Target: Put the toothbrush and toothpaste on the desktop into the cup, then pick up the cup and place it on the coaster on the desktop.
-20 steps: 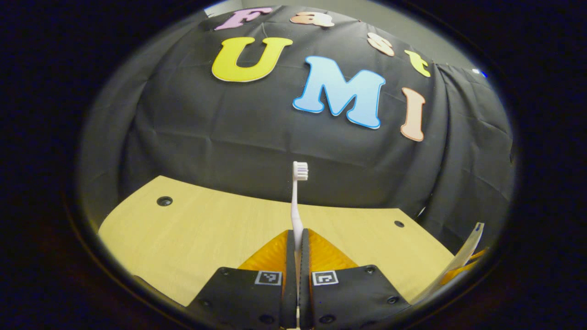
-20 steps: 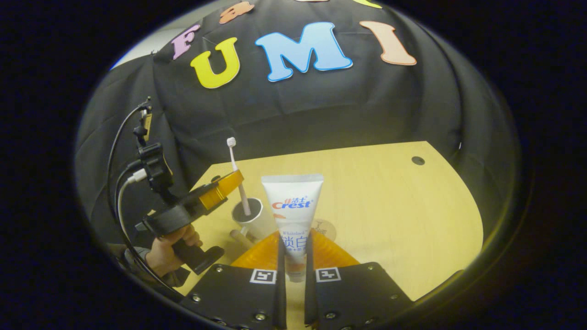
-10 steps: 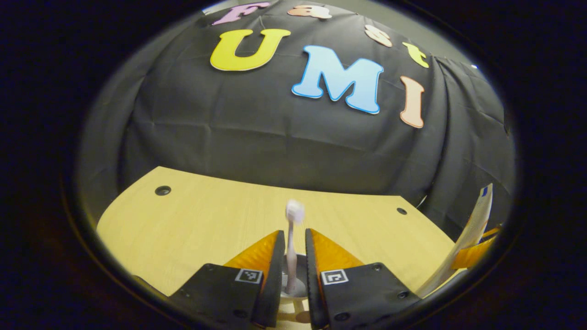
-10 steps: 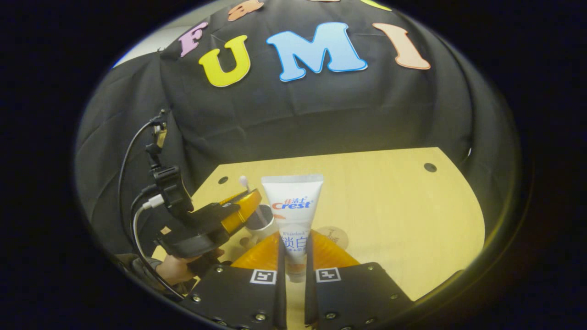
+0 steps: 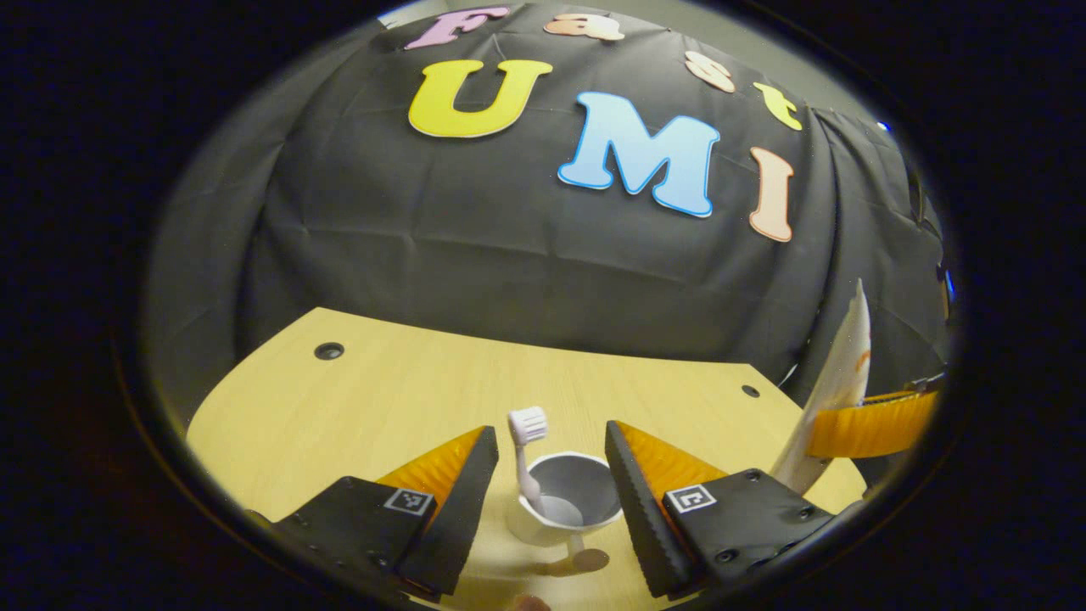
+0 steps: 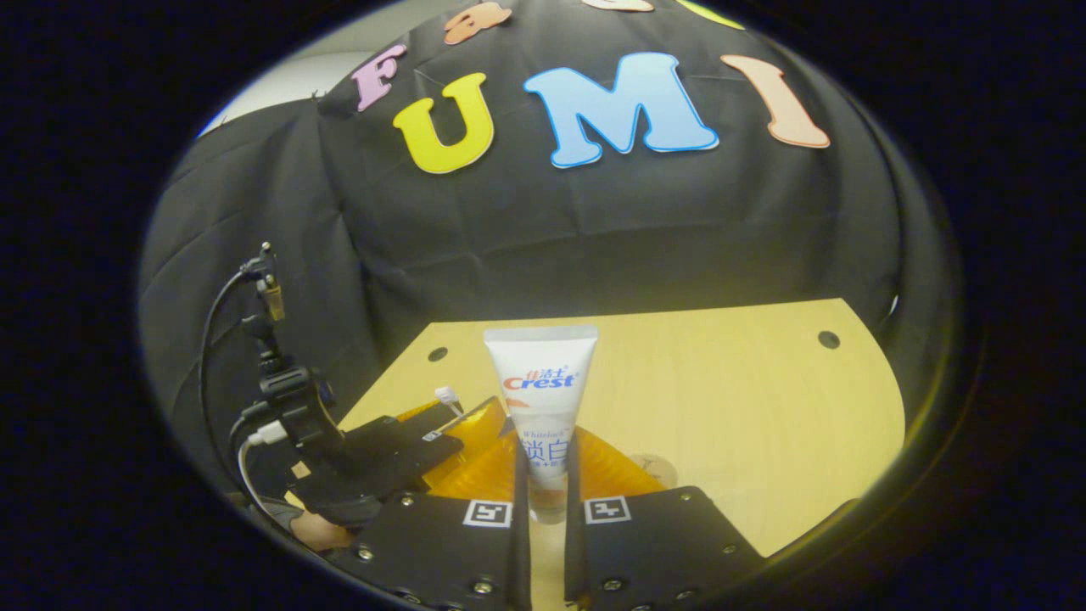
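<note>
Released since half a second ago, the white plastic toothbrush (image 5: pixel 527 450) now stands in the white ceramic cup (image 5: pixel 562 507), leaning on its left rim, and the left gripper (image 5: pixel 543 458) has spread its fingers wide either side. The left gripper view shows the pale wooden desktop (image 5: pixel 399 399) and the cup's grey inside. The right gripper view shows the round wooden coaster (image 6: pixel 652 466) beyond its fingers. The right gripper (image 6: pixel 543 475) pinches the upright white toothpaste tube (image 6: pixel 540 399), which partly blocks its view of the left gripper.
</note>
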